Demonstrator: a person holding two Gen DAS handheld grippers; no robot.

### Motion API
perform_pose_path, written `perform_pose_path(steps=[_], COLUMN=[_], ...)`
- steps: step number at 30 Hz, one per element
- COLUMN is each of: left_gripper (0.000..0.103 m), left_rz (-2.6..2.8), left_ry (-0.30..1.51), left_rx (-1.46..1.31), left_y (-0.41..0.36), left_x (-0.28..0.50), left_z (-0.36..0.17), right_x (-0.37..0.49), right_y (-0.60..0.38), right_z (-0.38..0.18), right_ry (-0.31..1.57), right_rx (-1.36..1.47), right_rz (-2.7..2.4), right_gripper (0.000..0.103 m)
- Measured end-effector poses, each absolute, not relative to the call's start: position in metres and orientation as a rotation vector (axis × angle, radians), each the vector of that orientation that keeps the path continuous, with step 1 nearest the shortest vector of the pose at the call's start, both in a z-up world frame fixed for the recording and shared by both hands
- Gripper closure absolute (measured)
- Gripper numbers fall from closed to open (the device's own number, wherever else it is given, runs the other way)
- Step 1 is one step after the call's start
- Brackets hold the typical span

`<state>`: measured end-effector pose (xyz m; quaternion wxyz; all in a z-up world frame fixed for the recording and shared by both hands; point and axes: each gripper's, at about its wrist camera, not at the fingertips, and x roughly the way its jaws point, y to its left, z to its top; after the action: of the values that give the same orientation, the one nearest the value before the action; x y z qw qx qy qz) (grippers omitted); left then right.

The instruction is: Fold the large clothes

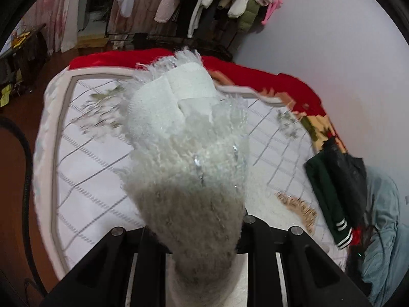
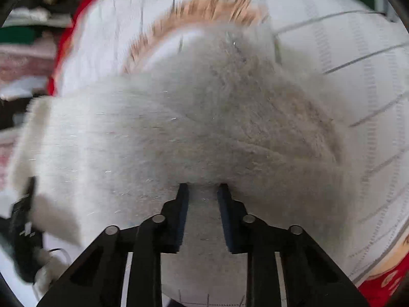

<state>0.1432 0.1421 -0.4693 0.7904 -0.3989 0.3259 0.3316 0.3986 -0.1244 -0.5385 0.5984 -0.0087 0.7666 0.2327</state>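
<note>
The left gripper (image 1: 202,230), clamped on a bunch of the fluffy white sweater (image 1: 189,138), holds it above the quilted bed (image 1: 84,168), while the right gripper (image 2: 203,188) pinches another fold, apparently to spread it for folding.

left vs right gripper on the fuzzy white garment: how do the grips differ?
Left gripper: fingers buried in the fuzzy white garment, which hangs lifted above the bed. Right gripper: fingers visible, a fold of fabric between them, the garment spread ahead. Both are pinching the same garment.
</note>
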Motion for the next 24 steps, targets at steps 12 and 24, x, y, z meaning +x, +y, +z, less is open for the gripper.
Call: perform_pose_path(steps=[12, 24], left_gripper=[0.063, 0.080], left_rz=[0.625, 0.666], left_ry=[0.734, 0.730], left_rx=[-1.217, -1.127], left_y=[0.194, 0.195], left_x=[0.121, 0.142], left_z=[-0.569, -0.562], right_x=[0.391, 0.396], right_y=[-0.063, -0.032], right_z=[-0.490, -0.514], right_ry=[1.736, 1.793], right_rx=[-0.091, -0.187], right_rz=[0.650, 0.580], right_gripper=[0.080, 0.078])
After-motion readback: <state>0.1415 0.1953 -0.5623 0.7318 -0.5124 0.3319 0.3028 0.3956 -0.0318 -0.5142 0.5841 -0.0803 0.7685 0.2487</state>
